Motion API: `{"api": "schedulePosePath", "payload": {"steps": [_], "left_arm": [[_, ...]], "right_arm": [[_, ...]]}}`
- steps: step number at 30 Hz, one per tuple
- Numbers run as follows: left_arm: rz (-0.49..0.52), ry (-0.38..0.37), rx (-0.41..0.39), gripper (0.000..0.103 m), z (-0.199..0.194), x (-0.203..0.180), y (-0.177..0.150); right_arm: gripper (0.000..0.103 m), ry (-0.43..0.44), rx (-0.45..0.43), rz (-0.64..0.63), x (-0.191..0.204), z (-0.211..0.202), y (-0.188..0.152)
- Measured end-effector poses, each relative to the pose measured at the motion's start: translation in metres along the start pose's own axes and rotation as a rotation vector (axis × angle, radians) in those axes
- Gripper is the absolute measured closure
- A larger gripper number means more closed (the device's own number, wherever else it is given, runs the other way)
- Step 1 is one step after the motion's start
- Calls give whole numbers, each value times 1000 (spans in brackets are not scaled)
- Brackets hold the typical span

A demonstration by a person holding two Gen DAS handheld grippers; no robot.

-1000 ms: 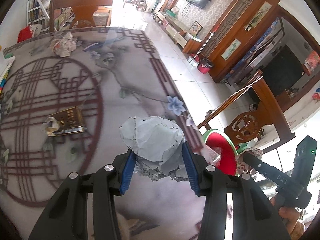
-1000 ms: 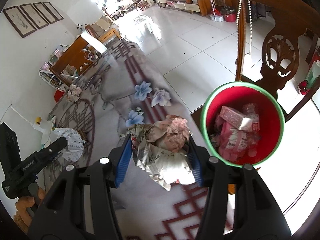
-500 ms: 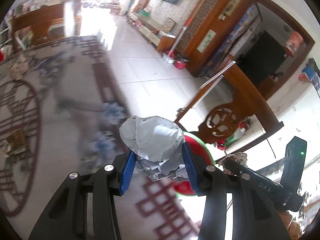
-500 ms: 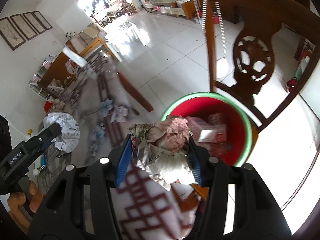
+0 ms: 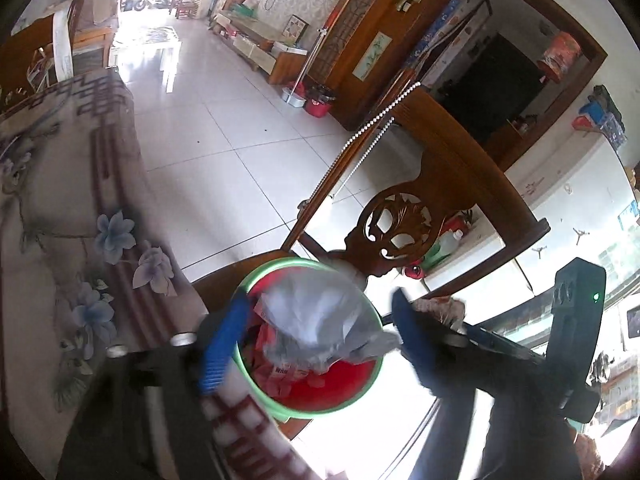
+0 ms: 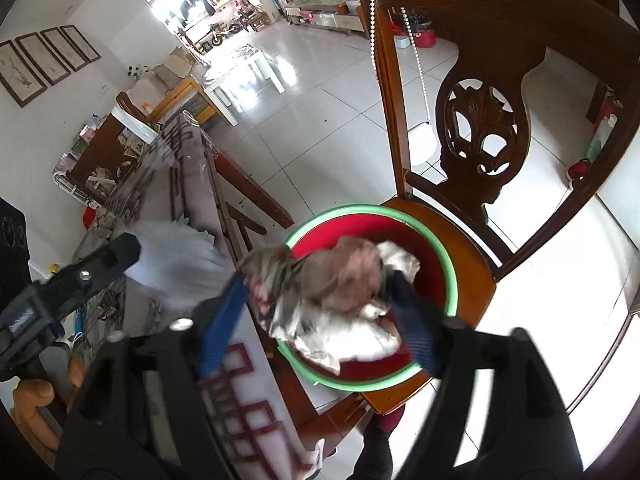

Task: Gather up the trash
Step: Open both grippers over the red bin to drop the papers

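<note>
Beside the table, a red bin with a green rim (image 5: 320, 414) stands on a chair seat and holds pink wrappers. My left gripper (image 5: 320, 300) hangs over it with its jaws opening. A grey-white crumpled paper ball (image 5: 316, 320), blurred, sits loose between the blue pads above the bin's mouth. In the right wrist view my right gripper (image 6: 316, 282) is also over the bin (image 6: 372, 211), jaws opening. A crumpled newspaper ball (image 6: 340, 288), blurred, sags between its spread pads.
The carved wooden chair (image 6: 476, 120) rises behind the bin, with a bead string hanging on its post. The table with the flowered cloth (image 5: 52, 200) lies to the left. White floor tiles spread beyond. A hand (image 6: 36, 400) holds the left gripper's handle.
Both grippers swung from over the table to above the red bin. Their jaws, which were clamped on the paper balls, have spread, and both balls now hang loose and blurred.
</note>
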State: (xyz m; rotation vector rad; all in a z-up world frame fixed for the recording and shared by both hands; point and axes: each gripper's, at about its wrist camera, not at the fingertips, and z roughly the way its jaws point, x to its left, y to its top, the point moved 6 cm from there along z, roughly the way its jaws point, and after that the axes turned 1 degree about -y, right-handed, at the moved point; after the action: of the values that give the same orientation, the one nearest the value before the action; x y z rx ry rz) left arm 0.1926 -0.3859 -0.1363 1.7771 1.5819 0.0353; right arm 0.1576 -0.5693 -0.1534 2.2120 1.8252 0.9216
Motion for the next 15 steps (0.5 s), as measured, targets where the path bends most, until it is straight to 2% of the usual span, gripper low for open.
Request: {"api": "schedulePosePath", "payload": {"steps": [3,7,12,15], "left_arm": [[-1,21,-7,21,-4,8,-1],[43,118,-5,17,-21,48,-4],[70,312,41,14,-64,151,-10],[119,404,122,13,-89,218,-13]], "right_arm": [[14,1,-13,5,-1,1,1],[14,14,3,30,-1,7,-1],[14,11,15,27,10,14,-5],[14,6,16,44,20,19,-8]]}}
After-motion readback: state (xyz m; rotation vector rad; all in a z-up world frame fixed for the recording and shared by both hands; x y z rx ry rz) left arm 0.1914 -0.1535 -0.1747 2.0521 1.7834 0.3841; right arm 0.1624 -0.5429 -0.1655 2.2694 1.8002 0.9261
